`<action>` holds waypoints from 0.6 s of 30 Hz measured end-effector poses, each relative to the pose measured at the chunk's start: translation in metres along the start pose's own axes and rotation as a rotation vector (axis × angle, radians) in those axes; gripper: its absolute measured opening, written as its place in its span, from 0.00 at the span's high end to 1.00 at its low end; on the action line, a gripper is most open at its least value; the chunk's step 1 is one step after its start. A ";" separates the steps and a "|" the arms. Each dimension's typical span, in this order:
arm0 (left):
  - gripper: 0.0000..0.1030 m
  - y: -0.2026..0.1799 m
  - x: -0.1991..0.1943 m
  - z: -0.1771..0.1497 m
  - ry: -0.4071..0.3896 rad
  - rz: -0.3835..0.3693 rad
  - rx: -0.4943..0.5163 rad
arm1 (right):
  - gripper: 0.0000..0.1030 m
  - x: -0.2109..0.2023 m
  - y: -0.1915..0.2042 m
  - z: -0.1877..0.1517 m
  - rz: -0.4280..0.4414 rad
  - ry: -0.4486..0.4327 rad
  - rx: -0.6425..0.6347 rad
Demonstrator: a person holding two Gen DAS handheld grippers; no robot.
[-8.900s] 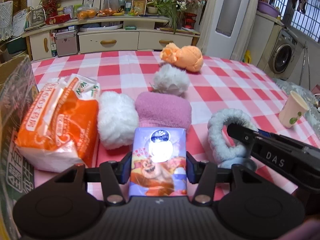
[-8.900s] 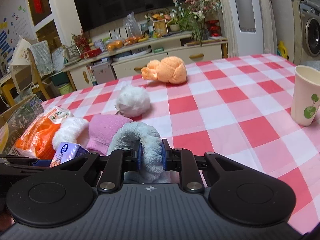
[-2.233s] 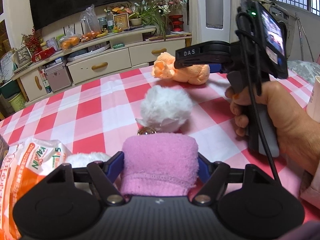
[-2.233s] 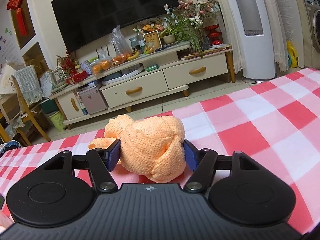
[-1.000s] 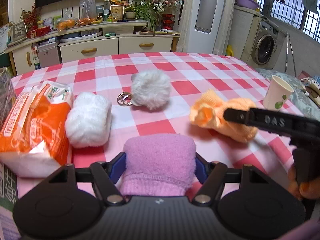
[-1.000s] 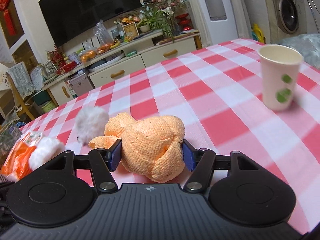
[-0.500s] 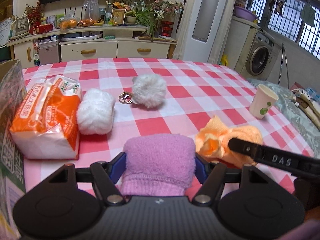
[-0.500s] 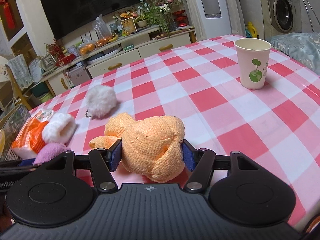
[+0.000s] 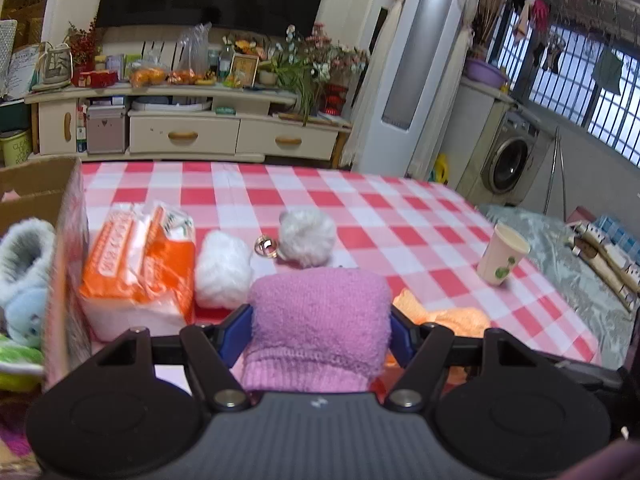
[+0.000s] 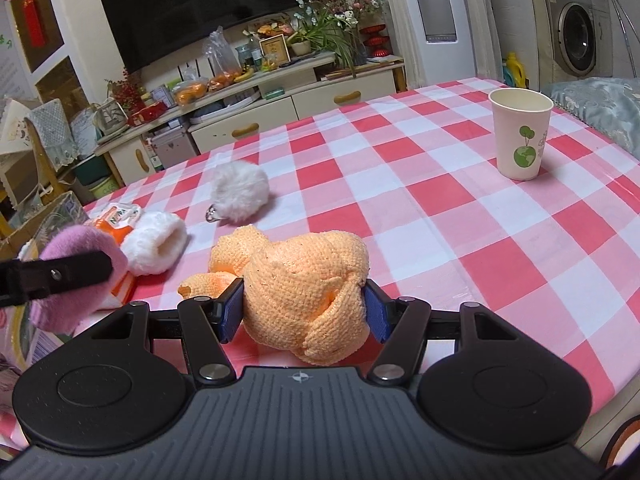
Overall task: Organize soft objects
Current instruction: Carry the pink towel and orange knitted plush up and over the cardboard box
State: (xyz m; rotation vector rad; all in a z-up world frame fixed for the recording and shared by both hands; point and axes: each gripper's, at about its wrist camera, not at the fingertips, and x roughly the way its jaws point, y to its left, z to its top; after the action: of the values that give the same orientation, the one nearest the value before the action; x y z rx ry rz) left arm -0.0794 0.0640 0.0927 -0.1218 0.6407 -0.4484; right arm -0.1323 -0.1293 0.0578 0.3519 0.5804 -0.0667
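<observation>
My left gripper (image 9: 320,330) is shut on a pink fluffy sock roll (image 9: 318,320), lifted above the checked table. From the right wrist view the same pink roll (image 10: 80,248) hangs at the left edge. An orange knitted cloth bundle (image 10: 308,292) sits between the pads of my right gripper (image 10: 304,308), which is shut on it near the table's front. The orange bundle (image 9: 448,318) peeks out right of the pink roll. On the cloth lie a white fluffy roll (image 9: 222,274), a white pompom with a key ring (image 9: 306,236) and an orange tissue pack (image 9: 136,264).
A cardboard box (image 9: 60,240) stands at the left edge, holding a pale blue fluffy item (image 9: 24,248). A paper cup (image 10: 520,136) stands at the right of the table (image 10: 440,208). Behind the table are a TV cabinet and a washing machine.
The left gripper has risen and drawn back toward the box with the pink roll; the box interior now shows. The right gripper with the orange bundle has shifted slightly toward the table's front.
</observation>
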 end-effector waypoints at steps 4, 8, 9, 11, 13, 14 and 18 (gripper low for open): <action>0.34 0.008 -0.015 0.008 -0.037 -0.010 -0.012 | 0.26 0.000 0.007 0.003 0.009 -0.014 -0.004; 0.34 0.017 -0.028 0.018 -0.075 -0.016 -0.030 | 0.26 0.000 0.018 0.010 0.030 -0.037 -0.016; 0.34 0.020 -0.032 0.020 -0.085 -0.016 -0.034 | 0.26 0.000 0.022 0.011 0.037 -0.042 -0.019; 0.34 0.027 -0.038 0.024 -0.106 -0.015 -0.047 | 0.26 0.000 0.030 0.015 0.053 -0.051 -0.027; 0.34 0.034 -0.044 0.029 -0.126 -0.010 -0.061 | 0.26 -0.001 0.038 0.019 0.069 -0.060 -0.035; 0.33 0.037 -0.046 0.030 -0.136 -0.006 -0.066 | 0.26 -0.001 0.042 0.020 0.079 -0.064 -0.038; 0.33 0.053 -0.058 0.040 -0.171 0.012 -0.091 | 0.26 -0.001 0.061 0.030 0.119 -0.080 -0.058</action>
State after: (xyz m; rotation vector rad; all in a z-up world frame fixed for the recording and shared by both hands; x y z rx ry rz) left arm -0.0770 0.1358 0.1430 -0.2401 0.4931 -0.3929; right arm -0.1074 -0.0824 0.1000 0.3254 0.4802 0.0498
